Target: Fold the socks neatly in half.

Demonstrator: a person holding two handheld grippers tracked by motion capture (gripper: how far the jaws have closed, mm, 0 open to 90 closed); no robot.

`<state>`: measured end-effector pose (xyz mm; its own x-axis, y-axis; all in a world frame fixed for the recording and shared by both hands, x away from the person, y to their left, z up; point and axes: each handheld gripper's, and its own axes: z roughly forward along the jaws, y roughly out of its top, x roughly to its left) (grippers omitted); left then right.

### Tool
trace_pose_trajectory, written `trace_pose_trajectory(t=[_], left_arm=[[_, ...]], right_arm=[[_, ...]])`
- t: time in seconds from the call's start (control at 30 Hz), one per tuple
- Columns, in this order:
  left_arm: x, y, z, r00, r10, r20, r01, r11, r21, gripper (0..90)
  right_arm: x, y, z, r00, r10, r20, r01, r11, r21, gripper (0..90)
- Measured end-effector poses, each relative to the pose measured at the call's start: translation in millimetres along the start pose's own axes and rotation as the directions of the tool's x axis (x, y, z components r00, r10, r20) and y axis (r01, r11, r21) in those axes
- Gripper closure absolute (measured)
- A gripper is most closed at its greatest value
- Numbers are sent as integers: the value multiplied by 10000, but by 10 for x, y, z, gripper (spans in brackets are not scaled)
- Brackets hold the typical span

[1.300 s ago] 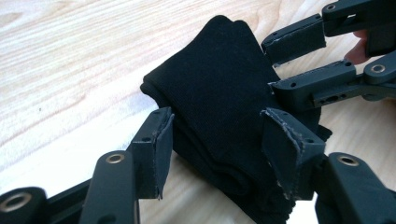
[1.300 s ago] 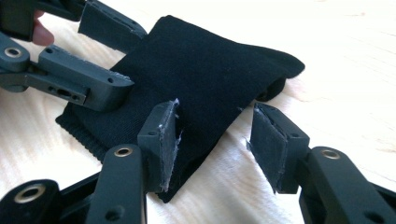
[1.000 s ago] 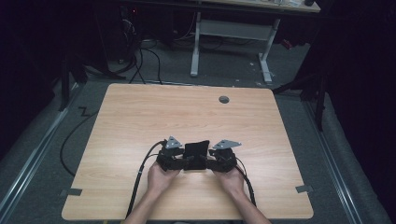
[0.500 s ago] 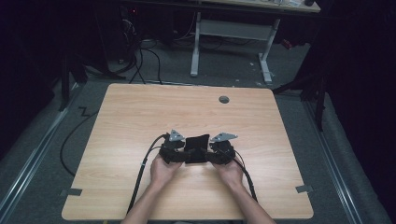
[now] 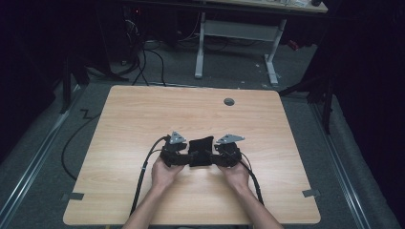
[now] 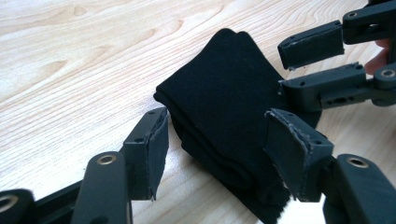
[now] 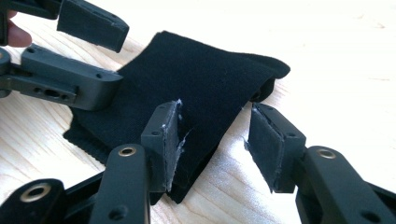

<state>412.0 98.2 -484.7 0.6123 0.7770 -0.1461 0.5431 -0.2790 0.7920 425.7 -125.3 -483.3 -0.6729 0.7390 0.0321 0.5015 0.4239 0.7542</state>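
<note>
A folded black cloth (image 5: 200, 149) lies on the wooden table (image 5: 143, 114), near the front middle. My left gripper (image 5: 187, 156) is at its left edge and my right gripper (image 5: 214, 156) at its right edge, each held in a hand. In the left gripper view the cloth (image 6: 224, 102) lies in layers, and my left gripper (image 6: 222, 156) stands open with the cloth's near corner between its jaws. In the right gripper view my right gripper (image 7: 217, 144) is open too, astride a thin edge of the cloth (image 7: 187, 79). Neither gripper pinches the cloth.
A small round grey grommet (image 5: 229, 101) sits near the table's far edge. Black cables (image 5: 143, 167) trail from the grippers toward the front edge. Beyond the table stand white desk legs (image 5: 200, 47) and floor cables in the dark.
Both hands and the cloth have shifted a little away from the table's front edge. The cloth, which stood up somewhat a second ago, now lies flatter.
</note>
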Motion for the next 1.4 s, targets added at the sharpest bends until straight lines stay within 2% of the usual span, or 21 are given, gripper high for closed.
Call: trace_pose_trajectory(t=[0.13,0.3,0.53,0.67,0.77,0.97,1.2,1.4], left_arm=[[10,16,-60,10000,-47,-14,46,9999,-162,405],[25,16,-91,9999,-160,31,160,9997,-198,400],[28,45,-243,9997,-229,-19,227,9976,-659,392],[39,38,-294,9996,-269,-56,264,9973,-686,389],[36,5,-323,9996,-185,-209,173,9982,-573,389],[99,-62,-423,9988,-417,-259,396,9962,-772,389],[126,-125,-601,9986,-275,-442,237,9962,-834,388],[176,-177,-761,9971,-492,-583,423,9925,-1145,388]], right_arm=[[-3,25,-63,9999,145,-27,-146,9997,-193,529],[19,71,-129,9999,88,-60,-91,9990,-426,532],[-46,72,-196,9995,318,-73,-322,9975,-636,532],[-46,64,-224,9996,290,-30,-292,9969,-732,555],[-44,39,-248,9997,244,-30,-246,9954,-931,581],[-86,-45,-270,9996,273,10,-271,9955,-906,591],[-189,-127,-424,9986,490,198,-462,9914,-1222,594],[-286,-192,-525,9973,630,381,-576,9899,-1296,593]])
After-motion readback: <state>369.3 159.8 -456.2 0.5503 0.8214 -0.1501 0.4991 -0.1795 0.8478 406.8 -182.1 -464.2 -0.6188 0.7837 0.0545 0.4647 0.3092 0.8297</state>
